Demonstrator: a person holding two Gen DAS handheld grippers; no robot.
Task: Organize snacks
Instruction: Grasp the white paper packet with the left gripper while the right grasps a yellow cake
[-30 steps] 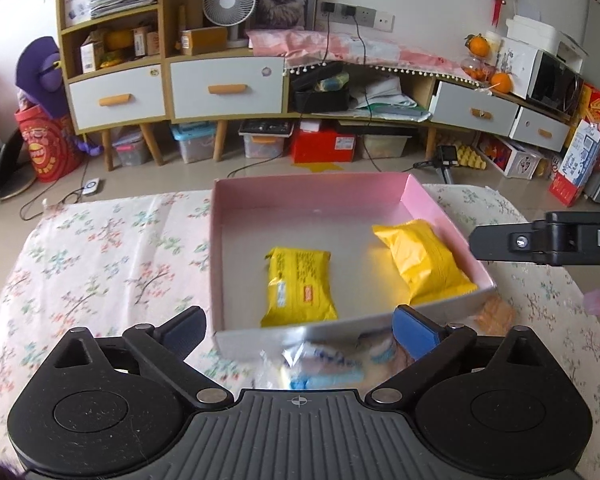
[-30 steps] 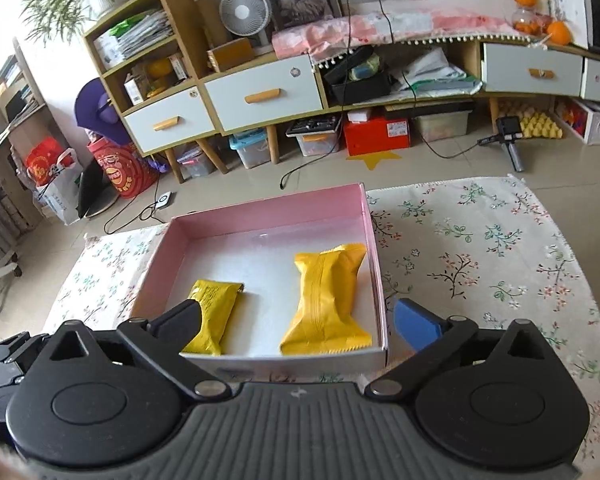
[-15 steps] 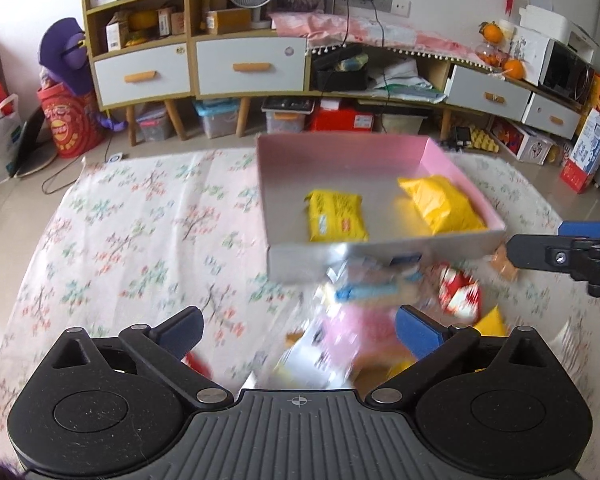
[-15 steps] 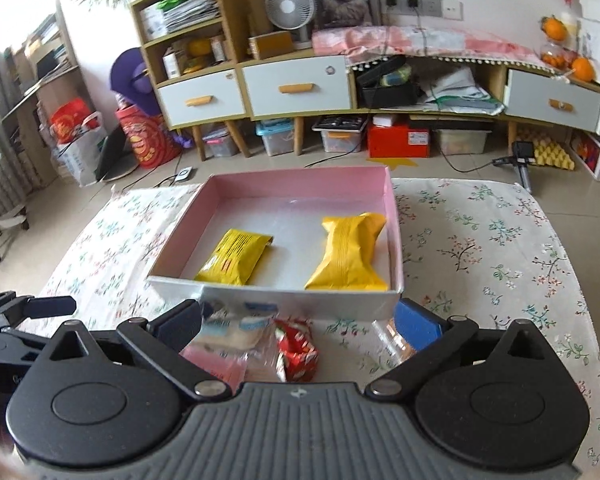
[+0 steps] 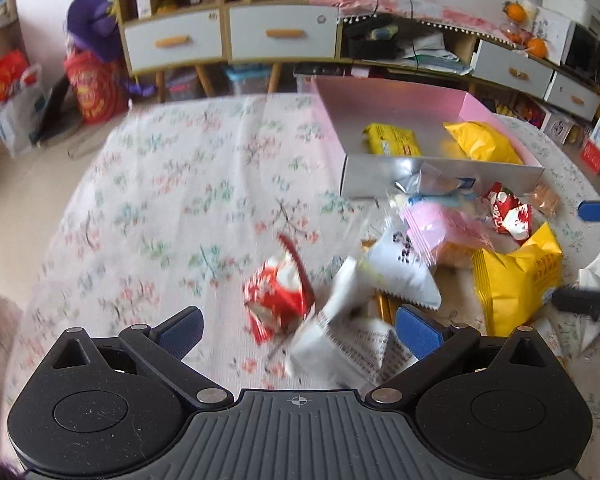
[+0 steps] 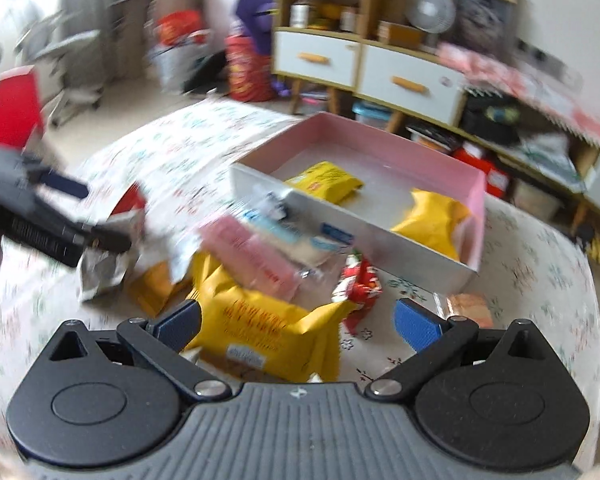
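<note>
A pink box [image 5: 396, 94] [image 6: 388, 142] sits on the flowered tablecloth and holds two yellow snack packs [image 5: 392, 139] [image 5: 482, 142]. In front of it lies a loose pile of snacks: a red packet [image 5: 278, 296], white packets [image 5: 404, 264], a pink packet [image 5: 440, 224] and a large yellow bag [image 5: 516, 280] [image 6: 260, 328]. My left gripper [image 5: 298, 330] is open, low over the red and white packets. My right gripper [image 6: 298, 322] is open above the large yellow bag. The other gripper shows at each view's edge [image 5: 598, 210] [image 6: 60, 216].
The flowered tablecloth [image 5: 180, 200] covers the table. Behind it stand wooden cabinets with white drawers [image 5: 228, 36], a fan [image 6: 434, 10], storage boxes on the floor and a red bag [image 5: 96, 88]. A small orange packet [image 6: 470, 308] lies right of the pile.
Both grippers have pulled back from the box toward the near table edge. The left one swung left and the right one turned right. The snack pile has come into view; both views are blurred.
</note>
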